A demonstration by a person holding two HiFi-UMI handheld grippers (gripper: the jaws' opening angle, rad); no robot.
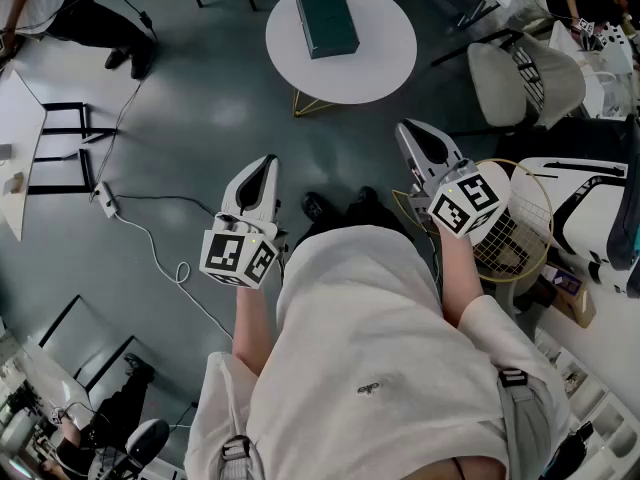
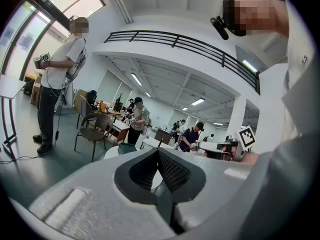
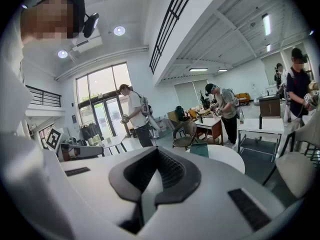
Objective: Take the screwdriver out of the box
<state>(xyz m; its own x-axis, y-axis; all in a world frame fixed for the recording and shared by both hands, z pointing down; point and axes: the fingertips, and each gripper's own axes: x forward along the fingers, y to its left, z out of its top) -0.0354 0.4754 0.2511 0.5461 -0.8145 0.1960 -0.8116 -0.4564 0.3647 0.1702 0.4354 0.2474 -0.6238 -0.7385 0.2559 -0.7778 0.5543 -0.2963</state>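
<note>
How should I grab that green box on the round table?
Probably across its two long sides, near the middle, coming from above: the box lies flat on the round table, and it is long and narrow, so the short width is easiest to pinch.

Big open-plan lab/office hall: smooth grey floor (image 1: pixel 200 138), round white table (image 1: pixel 385 58), white rectangular desk (image 3: pixel 260 126), dark mesh chair (image 2: pixel 97 124). Black-railed mezzanine balcony (image 2: pixel 190 46), ceiling strip lights (image 2: pixel 136 79), tall glass entrance doors (image 3: pixel 102 114). Several ppl, e.g. standing person in white tee (image 2: pixel 62 69), hold handheld rigs. White cable w/ power strip (image 1: pixel 105 203) lies on floor.
</note>
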